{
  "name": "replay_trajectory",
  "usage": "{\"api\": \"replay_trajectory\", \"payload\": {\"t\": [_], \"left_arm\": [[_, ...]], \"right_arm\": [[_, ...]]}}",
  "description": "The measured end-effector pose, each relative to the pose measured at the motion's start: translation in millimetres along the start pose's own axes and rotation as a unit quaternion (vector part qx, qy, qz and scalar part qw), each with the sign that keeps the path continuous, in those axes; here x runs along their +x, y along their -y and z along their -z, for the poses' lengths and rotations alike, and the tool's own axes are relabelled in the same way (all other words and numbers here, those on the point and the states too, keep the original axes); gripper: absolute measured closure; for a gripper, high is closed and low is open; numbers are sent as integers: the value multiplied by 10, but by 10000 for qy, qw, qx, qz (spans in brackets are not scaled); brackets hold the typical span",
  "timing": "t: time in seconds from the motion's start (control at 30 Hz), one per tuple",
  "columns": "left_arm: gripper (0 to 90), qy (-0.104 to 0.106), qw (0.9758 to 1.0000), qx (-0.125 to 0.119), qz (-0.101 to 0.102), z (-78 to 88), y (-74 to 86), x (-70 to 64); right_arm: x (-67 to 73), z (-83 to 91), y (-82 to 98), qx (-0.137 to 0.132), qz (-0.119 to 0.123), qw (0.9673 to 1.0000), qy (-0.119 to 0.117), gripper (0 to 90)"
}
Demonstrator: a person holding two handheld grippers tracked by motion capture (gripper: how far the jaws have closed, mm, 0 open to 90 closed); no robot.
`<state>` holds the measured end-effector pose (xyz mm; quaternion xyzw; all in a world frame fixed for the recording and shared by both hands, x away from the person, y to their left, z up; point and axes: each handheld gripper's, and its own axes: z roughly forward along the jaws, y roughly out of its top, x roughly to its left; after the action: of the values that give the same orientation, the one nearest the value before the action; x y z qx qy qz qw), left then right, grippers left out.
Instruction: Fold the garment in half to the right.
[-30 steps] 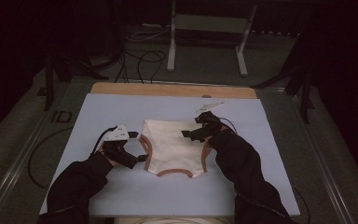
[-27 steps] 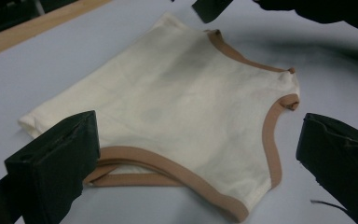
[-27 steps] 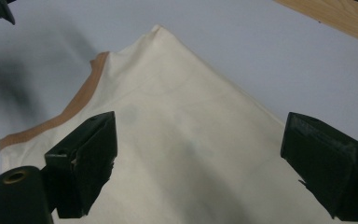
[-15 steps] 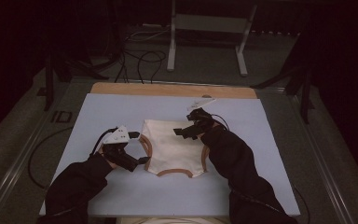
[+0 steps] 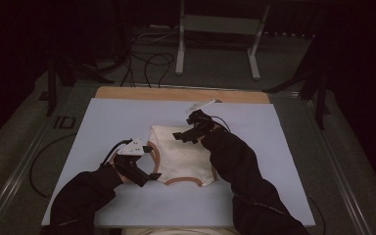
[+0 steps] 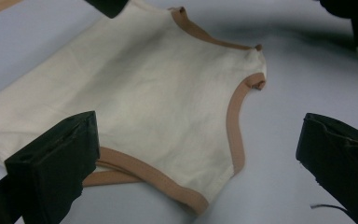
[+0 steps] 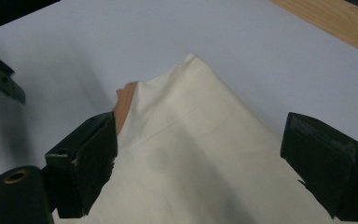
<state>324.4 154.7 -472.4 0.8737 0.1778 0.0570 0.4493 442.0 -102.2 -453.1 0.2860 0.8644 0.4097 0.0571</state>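
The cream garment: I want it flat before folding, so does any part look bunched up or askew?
Mostly flat. The cream garment has one odd spot: its far corner, ahead of the open right gripper, humps up off the blue mat. The left gripper is open over the tan-trimmed edge.

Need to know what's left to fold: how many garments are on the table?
1. A cream garment with tan trim lies on the light blue table, between the open left gripper and the open right gripper. Sleeves may hide more.
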Motion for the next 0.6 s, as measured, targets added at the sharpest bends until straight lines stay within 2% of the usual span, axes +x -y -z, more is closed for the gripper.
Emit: {"api": "replay_trajectory", "payload": {"t": [0.23, 0.43, 0.6], "left_arm": [[10, 293, 9992, 144, -212, -98, 29, -42], [37, 374, 9984, 291, -312, -207, 58, -48], [119, 384, 9972, 433, -469, -267, 67, -59]], "right_arm": [[-2, -164, -79, 116, -30, 9999, -53, 109], [1, -326, -162, 161, -41, 9998, -121, 109], [14, -462, -202, 221, -62, 9995, -194, 110]]}}
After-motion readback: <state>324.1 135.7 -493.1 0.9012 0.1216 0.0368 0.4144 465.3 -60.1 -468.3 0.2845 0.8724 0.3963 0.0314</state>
